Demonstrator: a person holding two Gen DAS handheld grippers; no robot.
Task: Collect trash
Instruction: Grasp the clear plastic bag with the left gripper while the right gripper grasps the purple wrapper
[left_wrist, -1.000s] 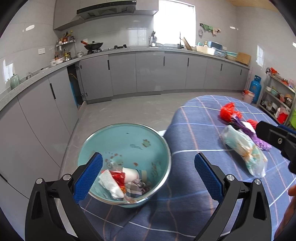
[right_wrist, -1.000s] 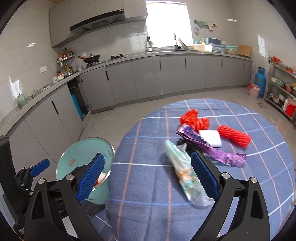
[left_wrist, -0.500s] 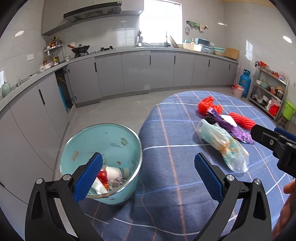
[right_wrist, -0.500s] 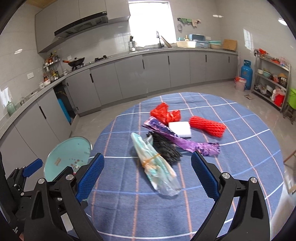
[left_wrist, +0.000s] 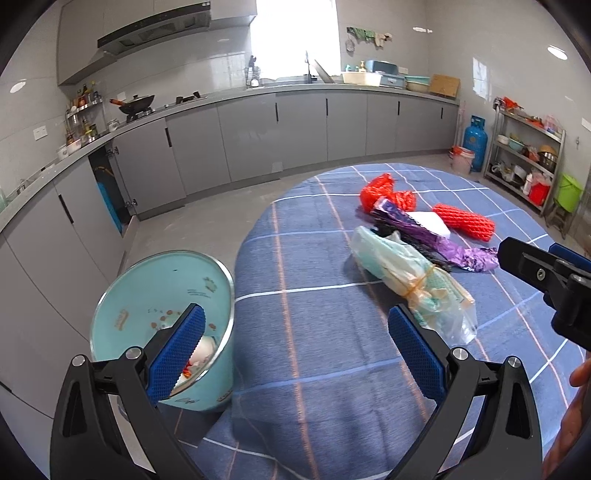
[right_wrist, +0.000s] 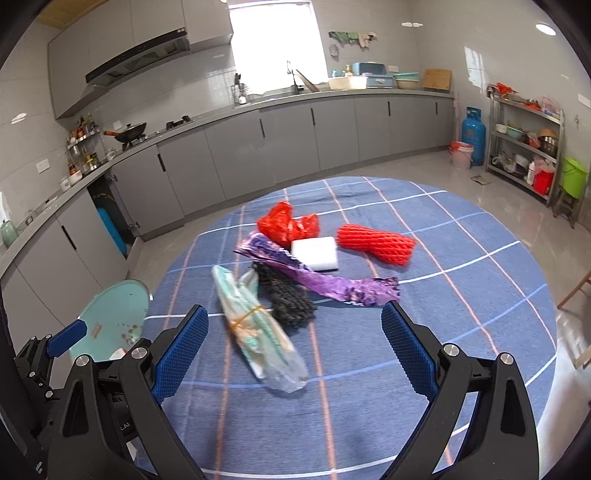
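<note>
Your left tool (left_wrist: 295, 350) is released, its blue pads (left_wrist: 177, 347) spread wide with nothing between them, and it hangs over the near left edge of the surface (left_wrist: 314, 332), which wears a blue checked cloth. Just beside that edge, to your left, stands the bin (left_wrist: 122, 295) (pale teal inside, steel rim), with a few scraps of trash (left_wrist: 199, 350) showing at its bottom behind your left pad. Your right tool (right_wrist: 293, 343) is released too, jaws wide and gripping nothing, and it hovers over the near part of the surface, pointed at the pile. Nearest to it lies the clear bag (right_wrist: 255, 328), long and stuffed with pale green and white, tied round the middle with an orange band; it runs from the pile toward you. Touching its far side is a black mesh (right_wrist: 288, 299), and a purple wrapper (right_wrist: 317, 277) crosses over that mesh on a slant. A white pad (right_wrist: 316, 253) sits against the wrapper, with a red bag (right_wrist: 286, 223) behind it and a red net (right_wrist: 375, 243) just to its right, apart from the white pad by a thin gap. In the left view your right tool (left_wrist: 546, 273) shows at the right edge, beside the wrapper's far end.
</note>
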